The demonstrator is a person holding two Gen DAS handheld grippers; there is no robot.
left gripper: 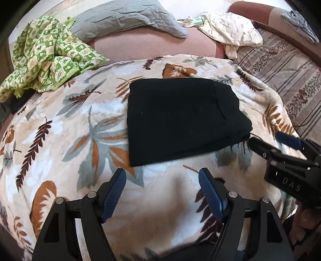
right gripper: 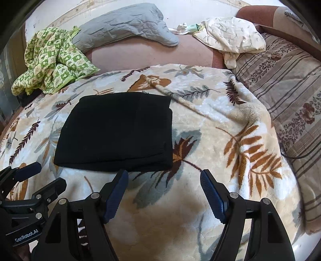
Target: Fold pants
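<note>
Pants (left gripper: 180, 120) on leaf blanket (left gripper: 70, 140) (bed).

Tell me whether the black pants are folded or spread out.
Folded: the black pants lie as a compact layered rectangle on the leaf-print blanket.

A home bedroom: a bed spread with a plush cream blanket patterned in brown and grey leaves (left gripper: 60, 140), a quilted grey pillow (left gripper: 128, 18) at its head, a crumpled green-and-cream checked cloth (left gripper: 46, 54), a cream printed garment (left gripper: 230, 30), and a striped floral sheet (right gripper: 291, 96) alongside.
</note>
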